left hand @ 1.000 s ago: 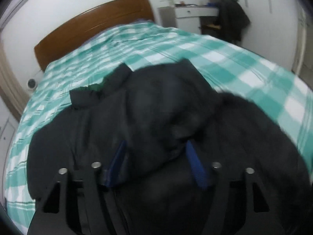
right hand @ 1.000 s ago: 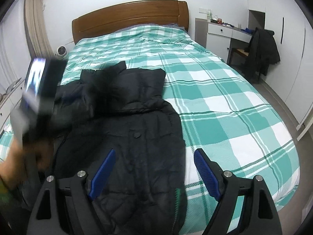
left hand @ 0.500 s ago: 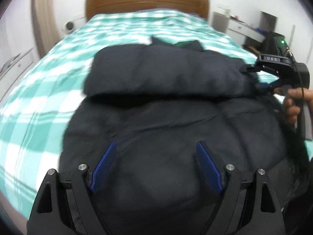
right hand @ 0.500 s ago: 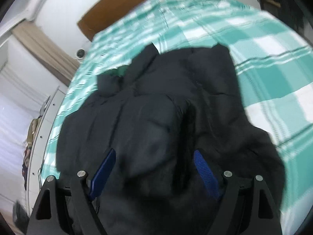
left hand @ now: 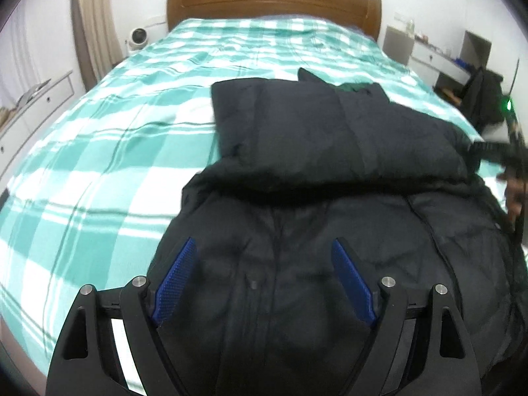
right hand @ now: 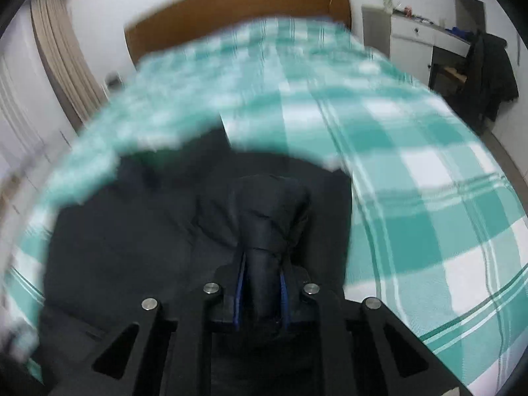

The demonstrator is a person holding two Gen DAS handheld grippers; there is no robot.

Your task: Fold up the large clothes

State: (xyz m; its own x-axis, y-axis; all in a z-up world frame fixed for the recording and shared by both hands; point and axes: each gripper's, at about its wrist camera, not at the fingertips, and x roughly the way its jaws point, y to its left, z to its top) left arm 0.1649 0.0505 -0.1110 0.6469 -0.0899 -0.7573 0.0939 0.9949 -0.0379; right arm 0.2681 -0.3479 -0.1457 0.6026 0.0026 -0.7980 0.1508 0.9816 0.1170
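Note:
A large black padded jacket [left hand: 313,171] lies on the green-and-white checked bed [left hand: 99,165], with one sleeve folded across its upper part. My left gripper [left hand: 264,257] is open and empty, hovering over the jacket's lower body. My right gripper [right hand: 262,264] is shut on a bunched fold of the jacket [right hand: 264,217], at the jacket's right side. The right gripper also shows in the left wrist view [left hand: 495,151], at the far right edge with the hand that holds it.
A wooden headboard [left hand: 274,3] stands at the far end of the bed. A white desk [right hand: 422,36] and a chair with a dark coat [right hand: 488,66] stand to the right. A small round white device [left hand: 138,36], curtain and drawers are on the left.
The right gripper has closed on a fold of the jacket; it was open half a second ago. The left gripper's view has shifted to show more of the bed on the left.

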